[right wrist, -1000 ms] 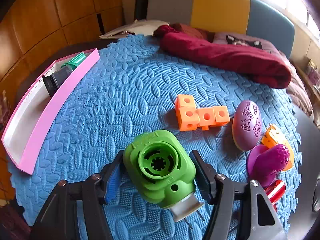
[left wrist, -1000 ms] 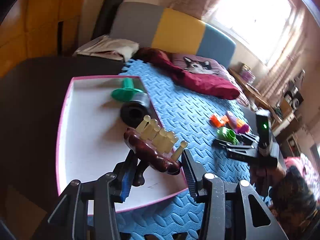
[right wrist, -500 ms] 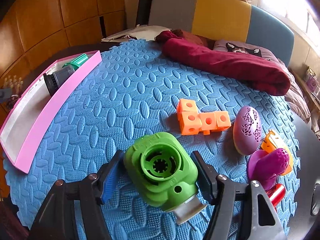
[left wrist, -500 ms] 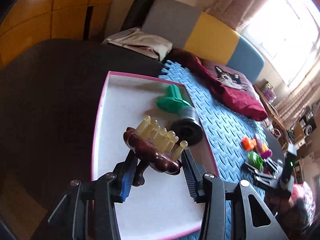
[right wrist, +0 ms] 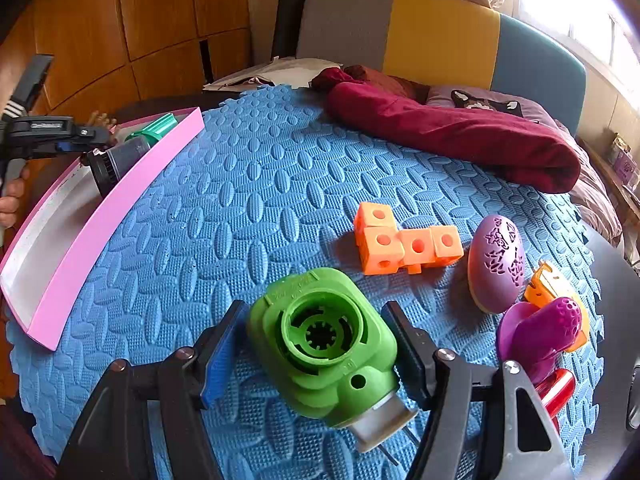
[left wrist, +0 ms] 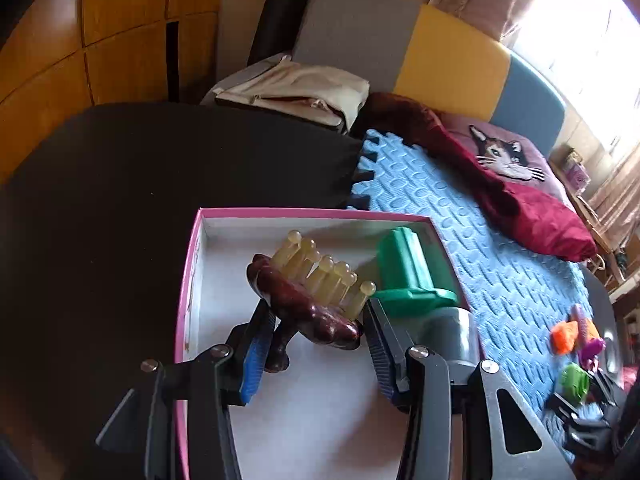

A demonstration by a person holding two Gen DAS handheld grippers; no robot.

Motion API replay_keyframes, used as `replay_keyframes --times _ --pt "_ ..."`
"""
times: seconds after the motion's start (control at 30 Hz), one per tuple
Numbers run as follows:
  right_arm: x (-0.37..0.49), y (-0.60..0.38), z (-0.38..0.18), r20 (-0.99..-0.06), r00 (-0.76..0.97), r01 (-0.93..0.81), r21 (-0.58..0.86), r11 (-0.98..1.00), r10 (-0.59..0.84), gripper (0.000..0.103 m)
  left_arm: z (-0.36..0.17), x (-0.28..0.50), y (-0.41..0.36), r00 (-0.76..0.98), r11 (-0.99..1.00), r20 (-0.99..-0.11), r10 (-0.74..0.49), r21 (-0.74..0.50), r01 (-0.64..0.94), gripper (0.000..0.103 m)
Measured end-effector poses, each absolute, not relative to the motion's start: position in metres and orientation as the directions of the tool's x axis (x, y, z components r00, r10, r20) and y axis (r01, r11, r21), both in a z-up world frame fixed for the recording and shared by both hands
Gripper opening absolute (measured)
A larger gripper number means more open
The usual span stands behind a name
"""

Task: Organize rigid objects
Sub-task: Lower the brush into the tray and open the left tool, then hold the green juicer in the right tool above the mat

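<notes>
Left gripper (left wrist: 316, 344): fingers closed on the dark red wooden massage brush (left wrist: 304, 308), blue pad on one side of its body, dark pad on the other; the brush hangs over the tray, pale yellow pegs pointing up and away.
Brush handle: a short dark stub sticks down beside the blue pad.
Right gripper (right wrist: 316, 354): fingers set wide around the light green plastic housing (right wrist: 324, 344); both pads sit against its sides; whether it rests on the mat or is lifted I cannot tell.
Green housing: round recessed socket faces up, a grey-white stub juts out at its near end.
Pink-rimmed tray (left wrist: 192, 264): white floor, on the dark table (left wrist: 120, 184) just beside the blue foam mat (right wrist: 260, 200).
In the tray: a dark green block (left wrist: 408, 268) joined to a grey cylinder (left wrist: 452, 332), just right of the held brush.
On the mat, loose: orange cube cluster (right wrist: 404, 244), purple egg-shaped piece (right wrist: 496, 264) with a cut-out pattern, small orange piece (right wrist: 548, 284), magenta scoop-like piece (right wrist: 548, 332), red shiny piece (right wrist: 556, 392).
Beyond the mat: crumpled maroon cloth (right wrist: 460, 136), cat-face cushion (left wrist: 504, 152).
Writing: pale lettering on the left gripper's body in the right wrist view, too small to read.
</notes>
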State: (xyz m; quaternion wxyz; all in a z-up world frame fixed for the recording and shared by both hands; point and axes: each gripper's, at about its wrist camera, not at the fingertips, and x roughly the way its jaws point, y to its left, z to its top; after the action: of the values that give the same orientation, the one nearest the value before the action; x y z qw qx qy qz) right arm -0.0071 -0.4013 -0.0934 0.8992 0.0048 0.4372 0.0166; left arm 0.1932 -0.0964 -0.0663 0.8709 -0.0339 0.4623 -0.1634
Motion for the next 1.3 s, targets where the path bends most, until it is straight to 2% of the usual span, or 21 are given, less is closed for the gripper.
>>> replay_keyframes --times 0.07,0.13,0.2,0.77,1.03,1.3 --pt "-0.007 -0.401 -0.094 -0.786 0.617 -0.026 0.025 0.999 0.035 0.069 -0.071 0.195 -0.097 0.515 0.941 -0.792 -0.328 -0.227 0.250 0.048" --pt "-0.007 -0.401 -0.093 -0.786 0.617 -0.026 0.026 0.999 0.036 0.069 -0.070 0.190 -0.095 0.539 0.945 -0.780 -0.320 -0.220 0.242 0.065" --pt "-0.006 -0.402 -0.093 -0.786 0.617 -0.028 0.028 0.999 0.039 0.070 -0.066 0.179 -0.089 0.580 0.952 -0.756 -0.304 -0.215 0.219 0.072" --pt "-0.006 -0.402 -0.093 -0.785 0.618 -0.027 0.021 0.999 0.033 0.069 -0.058 0.073 -0.064 0.618 0.951 -0.723 -0.310 -0.245 0.191 0.072" --pt "-0.006 -0.401 -0.092 -0.785 0.619 -0.026 0.012 1.000 0.026 0.069 -0.047 0.049 -0.067 0.649 0.973 -0.727 -0.225 -0.134 0.187 0.072" --pt "-0.007 -0.401 -0.093 -0.784 0.621 -0.023 0.009 1.000 0.022 0.069 -0.043 0.038 -0.060 0.648 0.977 -0.733 -0.209 -0.125 0.173 0.072"
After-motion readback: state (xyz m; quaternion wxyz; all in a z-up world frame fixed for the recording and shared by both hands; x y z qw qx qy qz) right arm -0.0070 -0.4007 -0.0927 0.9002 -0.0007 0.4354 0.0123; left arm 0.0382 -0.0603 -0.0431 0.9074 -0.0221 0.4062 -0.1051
